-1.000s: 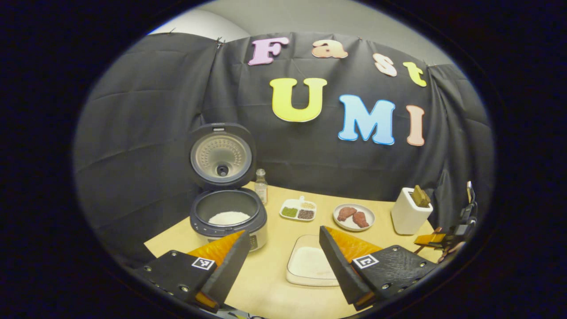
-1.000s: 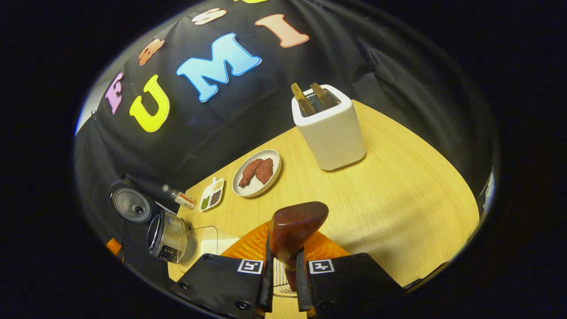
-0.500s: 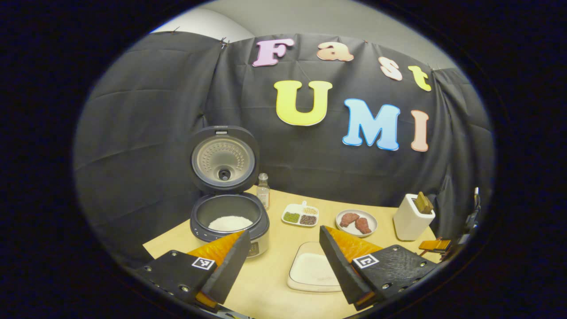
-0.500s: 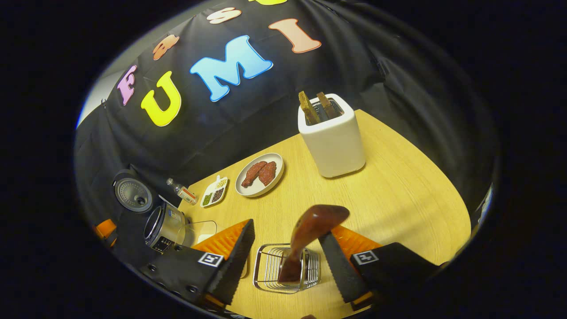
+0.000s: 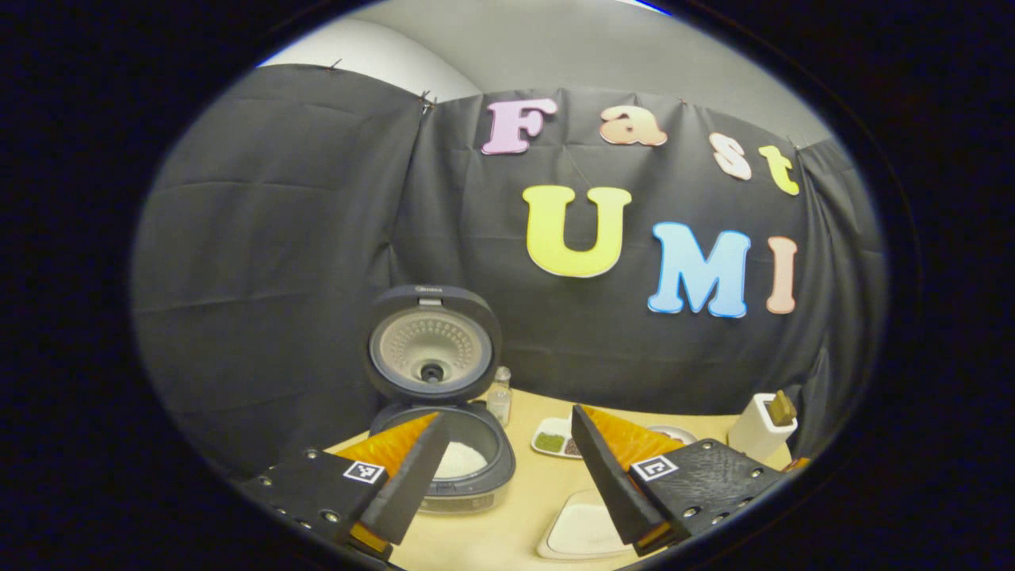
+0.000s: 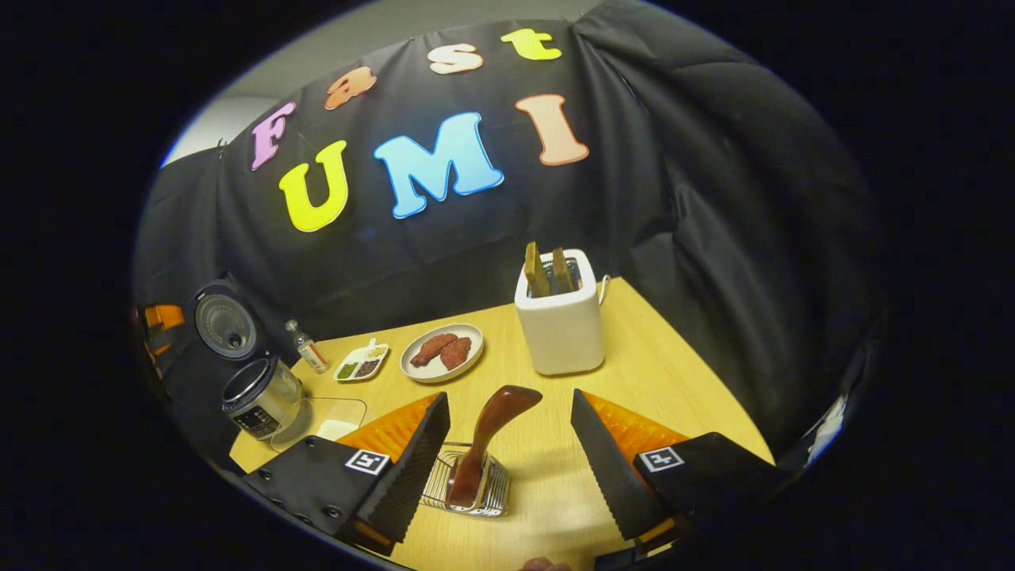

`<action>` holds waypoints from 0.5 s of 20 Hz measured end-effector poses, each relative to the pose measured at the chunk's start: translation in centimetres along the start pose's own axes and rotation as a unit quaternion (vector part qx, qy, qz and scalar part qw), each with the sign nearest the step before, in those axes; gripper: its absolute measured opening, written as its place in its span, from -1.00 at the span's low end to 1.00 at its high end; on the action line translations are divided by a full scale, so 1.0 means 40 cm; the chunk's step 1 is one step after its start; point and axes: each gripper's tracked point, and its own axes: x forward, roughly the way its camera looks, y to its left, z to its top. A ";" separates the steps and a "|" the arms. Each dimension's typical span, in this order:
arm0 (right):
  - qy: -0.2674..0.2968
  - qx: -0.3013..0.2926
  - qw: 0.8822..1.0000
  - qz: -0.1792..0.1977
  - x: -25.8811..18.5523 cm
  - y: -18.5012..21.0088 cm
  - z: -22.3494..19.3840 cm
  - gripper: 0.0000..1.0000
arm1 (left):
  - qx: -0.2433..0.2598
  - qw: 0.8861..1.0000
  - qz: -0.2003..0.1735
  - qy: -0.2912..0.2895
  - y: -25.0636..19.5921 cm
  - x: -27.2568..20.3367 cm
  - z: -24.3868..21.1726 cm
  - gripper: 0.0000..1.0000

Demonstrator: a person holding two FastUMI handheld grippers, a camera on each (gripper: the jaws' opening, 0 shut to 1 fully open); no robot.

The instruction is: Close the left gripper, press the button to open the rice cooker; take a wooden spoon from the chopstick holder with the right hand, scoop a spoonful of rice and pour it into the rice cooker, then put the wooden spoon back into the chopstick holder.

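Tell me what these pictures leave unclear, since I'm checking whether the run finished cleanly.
- Shallow clear rice tray: left gripper view, partly behind the gripper finger and cut by the edge.
- Dark wooden spoon in the wire chopstick holder: right gripper view, lower end obscured inside.
- Small divided white dish: contents too small.

Wooden table carries rice cooker, toaster, plate, perhaps tray.
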 end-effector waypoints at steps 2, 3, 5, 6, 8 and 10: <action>-0.009 -0.030 1.000 -0.005 -0.014 -0.003 0.008 0.96 | 0.003 1.000 0.012 -0.012 0.042 0.038 0.068 0.94; -0.009 -0.039 0.999 -0.006 -0.022 -0.007 0.012 0.96 | 0.003 1.000 0.016 -0.020 0.060 0.055 0.105 0.93; -0.010 -0.054 0.998 -0.016 -0.036 -0.019 0.023 0.96 | 0.007 0.999 0.023 -0.035 0.095 0.101 0.179 0.94; -0.015 -0.060 0.998 -0.025 -0.056 -0.040 0.039 0.96 | 0.008 0.999 0.023 -0.039 0.115 0.126 0.214 0.94; -0.033 -0.060 0.997 -0.044 -0.073 -0.037 0.073 0.96 | 0.009 0.999 0.015 -0.045 0.140 0.185 0.269 0.94; -0.052 -0.055 0.995 -0.067 -0.098 -0.026 0.100 0.96 | 0.018 0.999 0.011 -0.045 0.176 0.245 0.317 0.94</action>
